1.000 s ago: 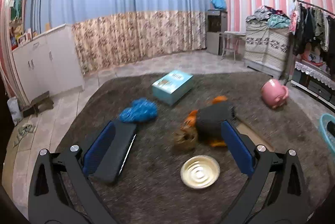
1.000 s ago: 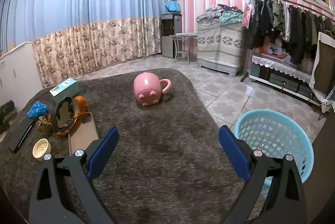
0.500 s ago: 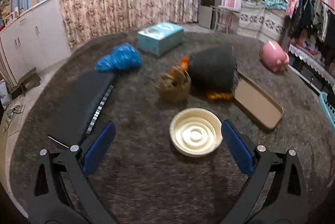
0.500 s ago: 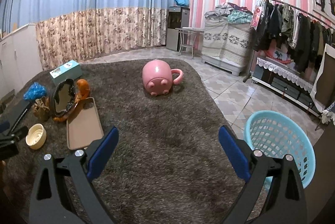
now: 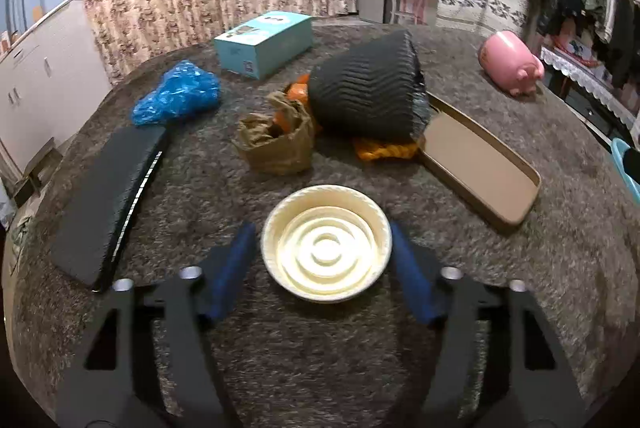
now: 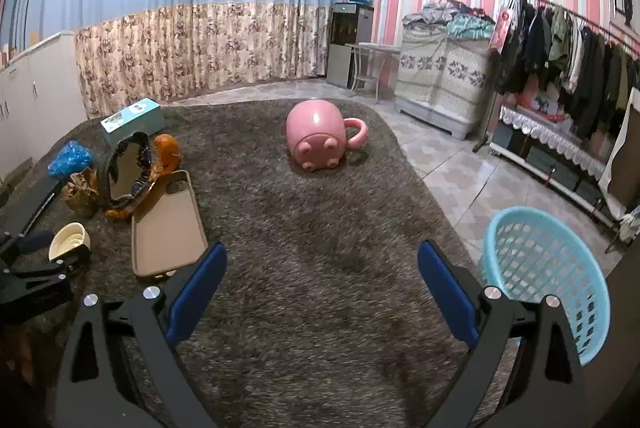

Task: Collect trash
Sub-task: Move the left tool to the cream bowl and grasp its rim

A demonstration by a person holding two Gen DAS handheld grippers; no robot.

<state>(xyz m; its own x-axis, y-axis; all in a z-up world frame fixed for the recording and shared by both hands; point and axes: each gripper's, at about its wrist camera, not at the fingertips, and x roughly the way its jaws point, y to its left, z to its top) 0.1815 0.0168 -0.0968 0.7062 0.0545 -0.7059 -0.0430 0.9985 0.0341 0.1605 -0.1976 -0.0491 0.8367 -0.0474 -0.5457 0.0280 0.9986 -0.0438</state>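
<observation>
A shaggy brown rug covers the tiled floor of a pink-striped, blue-curtained room, with a light blue laundry basket at its right edge just beside the right gripper, whose jaws gape wide over bare rug, holding nothing. On the rug's left lie a tan phone case and a crumpled brown paper bag. Nearest, a cream foam bowl sits between the left gripper's blue pads, which flank its rim closely; actual contact cannot be told.

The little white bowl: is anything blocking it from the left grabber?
No. The white bowl already sits between the left gripper's blue fingers, one on each side, with only carpet around it. The paper bag lies beyond the bowl, apart from it.
</observation>
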